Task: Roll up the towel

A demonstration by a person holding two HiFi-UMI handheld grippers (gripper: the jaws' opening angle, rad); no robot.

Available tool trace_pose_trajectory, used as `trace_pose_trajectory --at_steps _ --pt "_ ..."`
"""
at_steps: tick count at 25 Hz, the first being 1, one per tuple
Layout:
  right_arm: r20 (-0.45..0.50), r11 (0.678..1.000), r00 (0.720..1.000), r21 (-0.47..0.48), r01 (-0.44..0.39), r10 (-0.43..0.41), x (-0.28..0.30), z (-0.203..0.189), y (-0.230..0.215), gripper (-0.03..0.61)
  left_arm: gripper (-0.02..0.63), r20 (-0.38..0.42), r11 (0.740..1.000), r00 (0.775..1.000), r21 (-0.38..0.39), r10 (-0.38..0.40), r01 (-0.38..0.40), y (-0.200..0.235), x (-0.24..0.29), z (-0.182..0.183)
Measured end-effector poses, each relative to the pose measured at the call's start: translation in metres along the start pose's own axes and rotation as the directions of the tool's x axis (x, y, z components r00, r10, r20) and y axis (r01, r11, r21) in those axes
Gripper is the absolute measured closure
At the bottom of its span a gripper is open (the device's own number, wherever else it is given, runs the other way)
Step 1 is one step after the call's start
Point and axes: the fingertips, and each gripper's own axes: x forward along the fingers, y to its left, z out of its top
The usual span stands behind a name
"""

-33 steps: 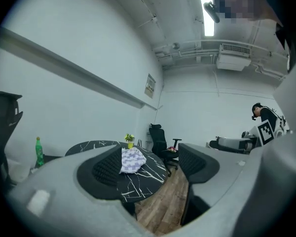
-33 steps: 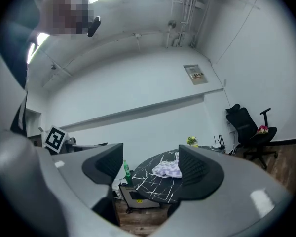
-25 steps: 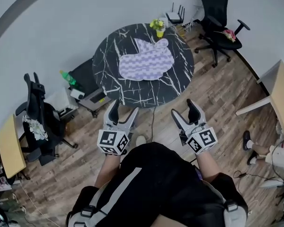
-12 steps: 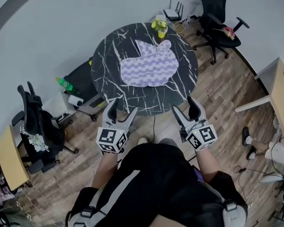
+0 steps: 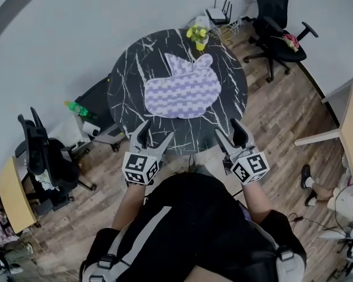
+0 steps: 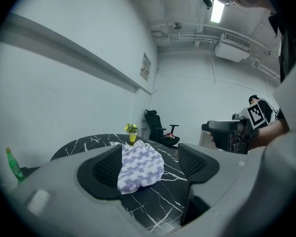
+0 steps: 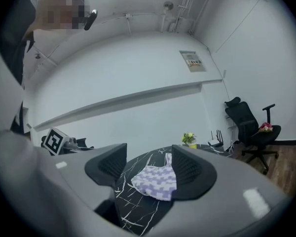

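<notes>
A purple-and-white checked towel lies spread and slightly rumpled on the round black marble table. Both grippers hover side by side at the table's near edge, short of the towel. My left gripper is open and holds nothing. My right gripper is also wide apart, its jaws closing slightly with nothing between them. The left gripper view has the towel lying ahead past the left gripper. The right gripper view has the towel beyond the right gripper.
A small yellow potted plant stands at the table's far edge. A black office chair is at the back right and another chair at the left. A green bottle stands on a low black stand left of the table. A wooden desk is at the right.
The person has stepped up to the table, bringing both grippers forward from over the wooden floor to the table's near edge. The towel has not moved.
</notes>
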Motion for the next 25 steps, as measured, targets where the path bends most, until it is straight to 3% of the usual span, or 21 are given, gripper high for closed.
trace_pose_trajectory --at_steps 6,13,20,25 --pt "-0.006 0.999 0.999 -0.002 -0.044 0.044 0.037 0.009 -0.058 0.301 0.253 -0.055 0.999 0.997 -0.002 0.051 -0.051 0.015 0.053 -0.002" --pt "-0.073 0.995 0.994 0.059 -0.077 0.081 0.073 -0.009 -0.112 0.307 0.259 -0.180 0.998 0.982 0.018 0.061 -0.059 0.017 0.117 -0.030" --pt "-0.183 0.987 0.972 0.099 -0.129 0.146 0.091 -0.043 -0.138 0.307 0.273 -0.297 0.995 0.949 0.011 0.101 -0.102 0.021 0.156 -0.064" --pt "-0.264 0.984 0.952 0.124 -0.125 0.154 0.098 -0.078 -0.150 0.307 0.281 -0.396 0.993 0.910 0.031 0.120 -0.117 0.030 0.162 -0.100"
